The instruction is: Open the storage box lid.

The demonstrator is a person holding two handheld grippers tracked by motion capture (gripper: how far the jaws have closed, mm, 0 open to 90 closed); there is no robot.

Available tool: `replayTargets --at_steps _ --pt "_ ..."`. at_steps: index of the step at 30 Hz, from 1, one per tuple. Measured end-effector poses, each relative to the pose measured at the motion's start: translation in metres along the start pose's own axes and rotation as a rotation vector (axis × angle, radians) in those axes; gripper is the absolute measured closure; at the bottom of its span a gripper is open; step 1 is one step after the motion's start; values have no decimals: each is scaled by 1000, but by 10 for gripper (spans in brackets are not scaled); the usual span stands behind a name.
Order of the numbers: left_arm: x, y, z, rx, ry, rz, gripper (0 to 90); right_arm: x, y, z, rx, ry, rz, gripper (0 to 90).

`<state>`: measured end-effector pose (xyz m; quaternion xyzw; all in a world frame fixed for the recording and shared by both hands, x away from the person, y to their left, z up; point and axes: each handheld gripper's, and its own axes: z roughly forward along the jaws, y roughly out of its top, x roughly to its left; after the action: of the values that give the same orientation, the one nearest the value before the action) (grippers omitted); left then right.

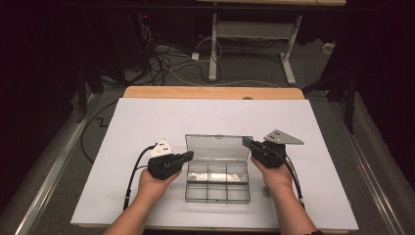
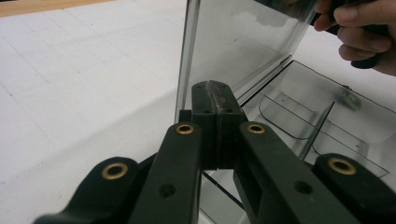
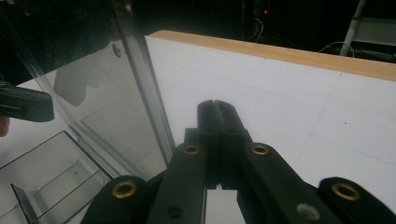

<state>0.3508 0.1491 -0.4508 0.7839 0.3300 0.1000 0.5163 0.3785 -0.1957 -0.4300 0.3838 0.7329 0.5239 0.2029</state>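
Two grippers flank a clear plastic organiser box near the front edge of the worktop. The left gripper [image 1: 188, 156] has its jaws pressed flat together with nothing between them; in the left gripper view the closed tips [image 2: 215, 100] sit just in front of the lid's left edge, and whether they touch it is hard to tell. The right gripper [image 1: 246, 142] is likewise closed on nothing; in the right gripper view its joined tips [image 3: 217, 112] lie just beside the lid's right edge, contact again unclear. Each gripper is held in a hand, the left hand [image 1: 152, 183] and the right hand [image 1: 277, 175], with forearms cut off by the bottom of the high view.

The organiser box [image 1: 218, 183] is open, its lid [image 1: 218, 147] standing roughly upright behind the base. The base is split into small compartments by clear dividers. Most look empty, though the transparent walls and reflections make this hard to judge. In the left gripper view a small dark object [image 2: 349, 99] rests against the far wall of one compartment; what it is cannot be made out.

The box sits on a white sheet [image 1: 147, 117] covering the wooden worktop [image 1: 210, 92], whose bare back edge shows beyond it. Cables [image 1: 166, 58] and a table frame [image 1: 254, 34] lie on the dim floor behind.
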Motion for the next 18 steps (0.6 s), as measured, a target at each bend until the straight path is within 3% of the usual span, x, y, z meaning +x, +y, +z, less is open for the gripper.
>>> replayTargets --at_steps 8,12,18 --pt "2 0 -5 -8 9 -1 872 -2 0 3 10 -8 5 900" --pt "5 0 -13 -10 33 1 872 -3 0 5 12 -7 6 900" --pt "18 -1 -18 -20 89 -51 873 -4 -1 6 17 -12 10 900"
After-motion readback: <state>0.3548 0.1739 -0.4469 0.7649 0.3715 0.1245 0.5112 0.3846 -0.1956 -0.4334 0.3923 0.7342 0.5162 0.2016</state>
